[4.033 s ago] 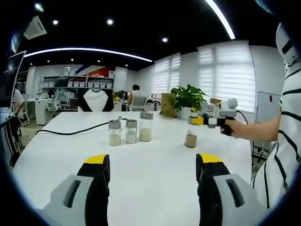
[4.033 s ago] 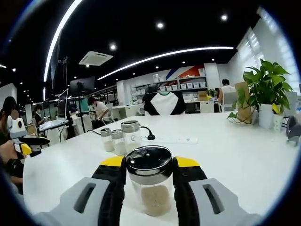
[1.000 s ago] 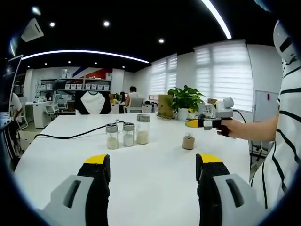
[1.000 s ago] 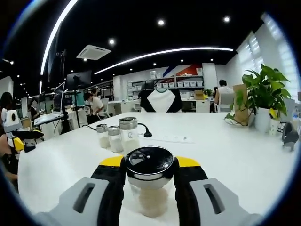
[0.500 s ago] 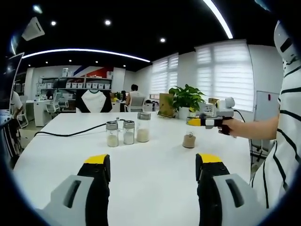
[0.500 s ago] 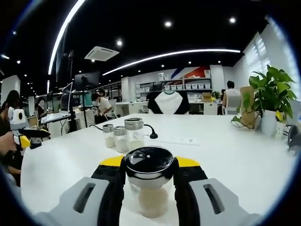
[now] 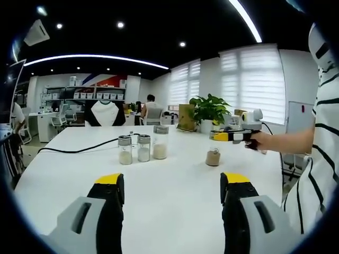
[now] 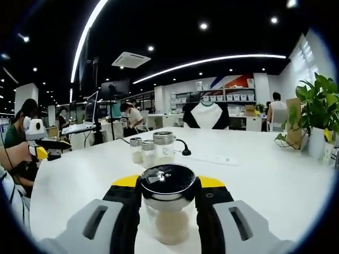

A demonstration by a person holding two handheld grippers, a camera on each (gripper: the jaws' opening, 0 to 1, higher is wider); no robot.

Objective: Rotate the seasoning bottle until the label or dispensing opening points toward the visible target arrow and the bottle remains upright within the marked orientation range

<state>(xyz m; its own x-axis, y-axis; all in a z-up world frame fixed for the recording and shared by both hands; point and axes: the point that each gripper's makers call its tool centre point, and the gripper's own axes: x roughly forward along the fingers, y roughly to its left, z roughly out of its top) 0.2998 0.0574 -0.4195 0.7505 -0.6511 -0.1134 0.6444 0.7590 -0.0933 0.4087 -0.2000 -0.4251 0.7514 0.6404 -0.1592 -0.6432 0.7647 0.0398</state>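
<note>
White table (image 7: 169,185) is broad. My right gripper (image 8: 168,203) is clamped on the seasoning bottle (image 8: 168,209), upright near the table's right edge. Background slid right versus half a second ago, so I'm yawing it; no arrow visible. Three shakers (image 8: 152,149) stand behind. Left gripper (image 7: 172,198) has jaws apart, idle.

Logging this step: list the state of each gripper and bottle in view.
right gripper: shut on the seasoning bottle
seasoning bottle: upright, lid on, part full
left gripper: open, empty, above the table
three shakers: upright in a row, capped
potted plant: upright at the far edge
</note>
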